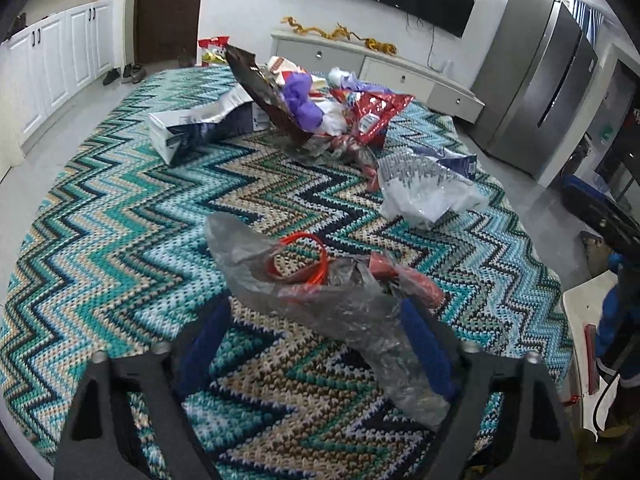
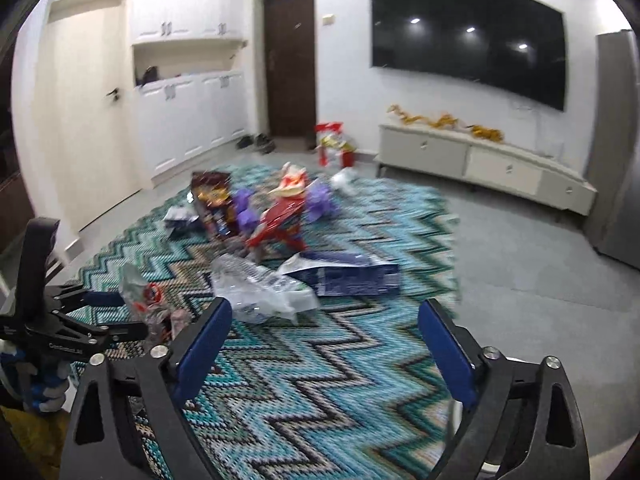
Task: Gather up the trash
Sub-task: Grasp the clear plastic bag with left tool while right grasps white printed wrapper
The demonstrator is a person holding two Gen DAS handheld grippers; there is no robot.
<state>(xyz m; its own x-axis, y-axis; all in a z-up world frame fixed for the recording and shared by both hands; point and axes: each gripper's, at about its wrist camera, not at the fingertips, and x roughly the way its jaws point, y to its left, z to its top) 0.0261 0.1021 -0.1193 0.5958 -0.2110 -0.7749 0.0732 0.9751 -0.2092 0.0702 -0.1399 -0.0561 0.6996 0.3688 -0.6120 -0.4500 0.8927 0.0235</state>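
A crumpled grey plastic bag [image 1: 320, 300] with a red drawstring lies on the zigzag rug [image 1: 120, 240], between the blue pads of my left gripper [image 1: 316, 336]. The right pad touches it and the left pad stands apart from it, so the jaws are open. The right wrist view shows that left gripper [image 2: 134, 314] at the left edge, beside the bag [image 2: 148, 304]. My right gripper [image 2: 324, 344] hangs open over bare rug with nothing between its fingers. Further off lie clear plastic wrap [image 2: 260, 292], a blue-white package [image 2: 352, 276] and a pile of wrappers [image 1: 320, 108].
A torn white-blue box [image 1: 192, 128] lies at the pile's left. A low TV cabinet [image 1: 380, 64], a grey fridge [image 1: 536, 80], white cupboards [image 1: 60, 60], a dark door [image 2: 290, 60] with shoes [image 2: 256, 142] and a red bag [image 2: 330, 140] ring the rug. A blue sleeve [image 1: 616, 312] shows at right.
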